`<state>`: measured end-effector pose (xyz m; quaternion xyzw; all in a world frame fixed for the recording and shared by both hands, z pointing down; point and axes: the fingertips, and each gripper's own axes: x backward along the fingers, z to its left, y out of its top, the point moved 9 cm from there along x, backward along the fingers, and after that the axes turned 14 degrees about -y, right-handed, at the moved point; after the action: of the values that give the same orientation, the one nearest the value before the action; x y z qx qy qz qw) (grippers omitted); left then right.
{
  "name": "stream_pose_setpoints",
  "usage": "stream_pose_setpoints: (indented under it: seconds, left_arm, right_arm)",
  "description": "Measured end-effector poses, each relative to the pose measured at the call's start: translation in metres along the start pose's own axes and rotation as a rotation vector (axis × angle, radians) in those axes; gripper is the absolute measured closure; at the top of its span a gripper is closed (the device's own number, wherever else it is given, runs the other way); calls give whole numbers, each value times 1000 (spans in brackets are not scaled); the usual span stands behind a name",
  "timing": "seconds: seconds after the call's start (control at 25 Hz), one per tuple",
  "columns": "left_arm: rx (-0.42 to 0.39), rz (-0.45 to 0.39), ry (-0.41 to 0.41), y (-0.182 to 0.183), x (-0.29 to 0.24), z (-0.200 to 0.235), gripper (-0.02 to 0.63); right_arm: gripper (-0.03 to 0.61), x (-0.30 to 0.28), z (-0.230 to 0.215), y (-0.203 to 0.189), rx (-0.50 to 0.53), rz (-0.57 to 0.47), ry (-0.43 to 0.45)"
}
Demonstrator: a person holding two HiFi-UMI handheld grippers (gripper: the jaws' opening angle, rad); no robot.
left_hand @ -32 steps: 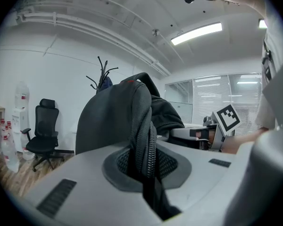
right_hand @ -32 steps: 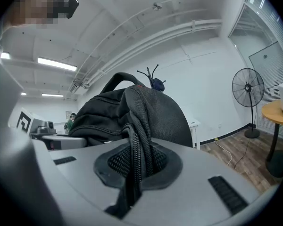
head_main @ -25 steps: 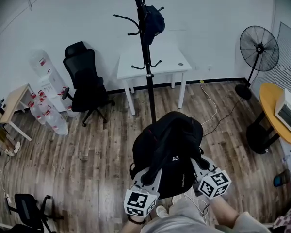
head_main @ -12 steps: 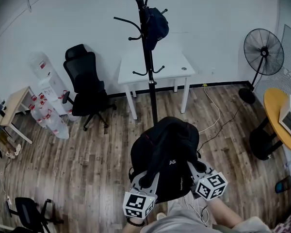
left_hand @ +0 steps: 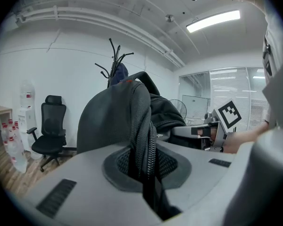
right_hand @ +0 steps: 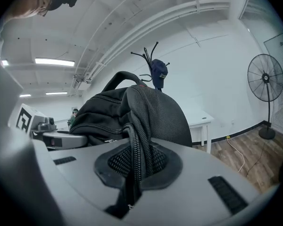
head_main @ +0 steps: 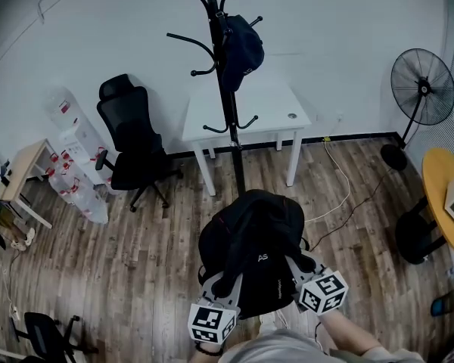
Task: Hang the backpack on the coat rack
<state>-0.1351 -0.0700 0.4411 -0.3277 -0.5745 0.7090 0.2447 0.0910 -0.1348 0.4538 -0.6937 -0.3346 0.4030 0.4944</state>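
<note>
A black backpack (head_main: 251, 244) hangs in the air between my two grippers, just short of the black coat rack (head_main: 225, 89). My left gripper (head_main: 225, 284) is shut on the bag's left shoulder strap (left_hand: 142, 140). My right gripper (head_main: 296, 267) is shut on the right shoulder strap (right_hand: 137, 142). In both gripper views the mesh strap runs down between the closed jaws and the bag's body fills the middle. The rack's pole stands behind the bag, with curved hooks high up and a dark cap (head_main: 240, 48) on one of them.
A white table (head_main: 246, 112) stands against the wall behind the rack. A black office chair (head_main: 132, 138) is to the left, with water bottles (head_main: 76, 187) beside it. A standing fan (head_main: 420, 89) and a round yellow table (head_main: 446, 210) are on the right. A cable (head_main: 340, 195) trails over the wooden floor.
Both grippers and the backpack have moved forward toward the coat rack, which now stands closer. The grips on the straps have not changed.
</note>
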Motion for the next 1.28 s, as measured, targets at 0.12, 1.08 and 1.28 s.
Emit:
stream_pose_setpoints:
  seconds: [0.12, 1.08, 1.28]
  left_arm:
    - [9, 2, 28, -1, -24, 16, 581]
    - [99, 85, 47, -43, -195, 205, 581]
    - [127, 89, 55, -50, -219, 246, 581]
  right_arm:
    - [548, -27, -17, 4, 24, 2, 20]
    - [548, -257, -100, -22, 37, 113, -69]
    - [548, -306, -108, -26, 44, 131, -68]
